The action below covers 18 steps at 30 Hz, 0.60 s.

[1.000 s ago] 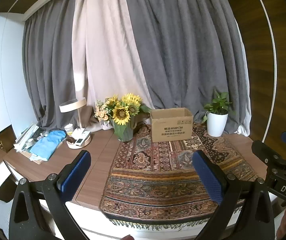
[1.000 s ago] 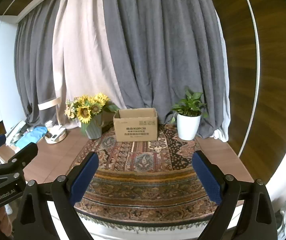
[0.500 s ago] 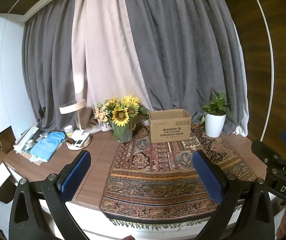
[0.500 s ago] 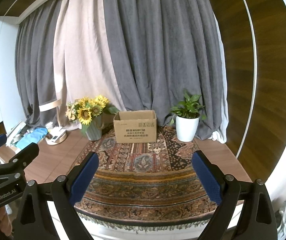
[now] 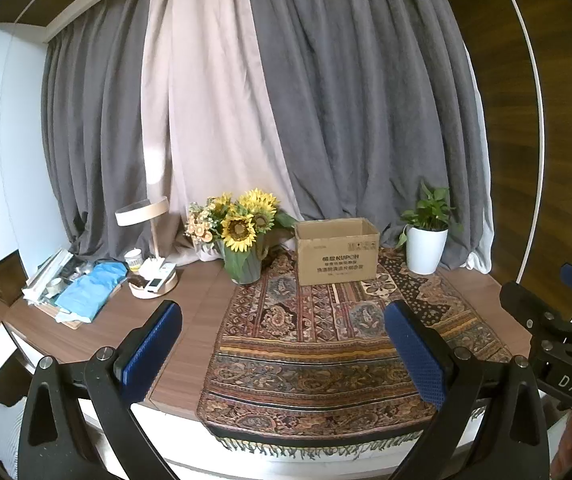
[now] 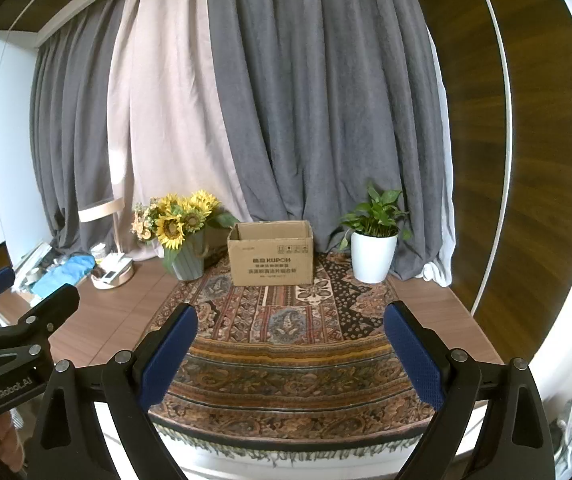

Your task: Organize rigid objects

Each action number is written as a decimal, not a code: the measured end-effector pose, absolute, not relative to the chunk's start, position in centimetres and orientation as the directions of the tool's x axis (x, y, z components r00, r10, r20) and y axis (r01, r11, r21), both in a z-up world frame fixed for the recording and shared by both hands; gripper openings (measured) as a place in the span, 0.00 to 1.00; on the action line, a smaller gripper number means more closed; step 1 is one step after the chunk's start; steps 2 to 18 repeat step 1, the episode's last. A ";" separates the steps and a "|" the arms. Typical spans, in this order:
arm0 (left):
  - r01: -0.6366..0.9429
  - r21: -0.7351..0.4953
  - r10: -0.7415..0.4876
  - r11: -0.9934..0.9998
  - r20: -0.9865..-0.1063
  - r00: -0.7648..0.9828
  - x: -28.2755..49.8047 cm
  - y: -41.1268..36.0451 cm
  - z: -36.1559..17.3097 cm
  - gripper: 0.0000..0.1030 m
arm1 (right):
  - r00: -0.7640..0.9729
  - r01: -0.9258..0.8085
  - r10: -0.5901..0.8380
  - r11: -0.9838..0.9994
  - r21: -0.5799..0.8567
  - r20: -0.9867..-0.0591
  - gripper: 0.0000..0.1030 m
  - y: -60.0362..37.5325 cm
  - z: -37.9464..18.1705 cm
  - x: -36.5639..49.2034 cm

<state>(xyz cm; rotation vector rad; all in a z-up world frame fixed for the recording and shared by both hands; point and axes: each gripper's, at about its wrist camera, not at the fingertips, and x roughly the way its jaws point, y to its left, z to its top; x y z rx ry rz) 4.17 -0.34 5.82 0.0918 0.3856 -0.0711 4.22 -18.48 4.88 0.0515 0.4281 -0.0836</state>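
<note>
Ahead of both pairs of fingers, an open brown cardboard box (image 6: 270, 253) printed "KUPON" stands on the patterned woven runner (image 6: 286, 344); its contents are hidden from here. The left gripper (image 5: 283, 344) and right gripper (image 6: 290, 344) hold their blue-padded fingers wide apart, gripping nothing. Beyond the left fingertip a ribbed green vase (image 6: 188, 262) holds sunflowers; beyond the right, a white pot (image 6: 373, 256) holds a leafy plant.

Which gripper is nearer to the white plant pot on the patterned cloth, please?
Probably the right. The right gripper faces the box with the white plant pot slightly to its right; the left gripper sits further left, well back from it.
</note>
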 end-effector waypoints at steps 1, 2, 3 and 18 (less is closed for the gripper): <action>0.088 0.077 -0.053 0.993 -0.380 0.924 4.2 -0.3 5.8 1.00 | 0.907 0.092 -0.070 0.995 0.032 -0.416 0.92 -18.5 4.9 4.2; 0.088 0.077 -0.053 0.993 -0.380 0.924 4.2 -0.3 5.8 1.00 | 0.907 0.092 -0.070 0.995 0.032 -0.416 0.92 -18.5 4.9 4.2; 0.088 0.077 -0.053 0.993 -0.380 0.924 4.2 -0.3 5.8 1.00 | 0.907 0.092 -0.070 0.995 0.032 -0.416 0.92 -18.5 4.9 4.2; 0.088 0.077 -0.053 0.993 -0.380 0.924 4.2 -0.3 5.8 1.00 | 0.907 0.092 -0.070 0.995 0.032 -0.416 0.92 -18.5 4.9 4.2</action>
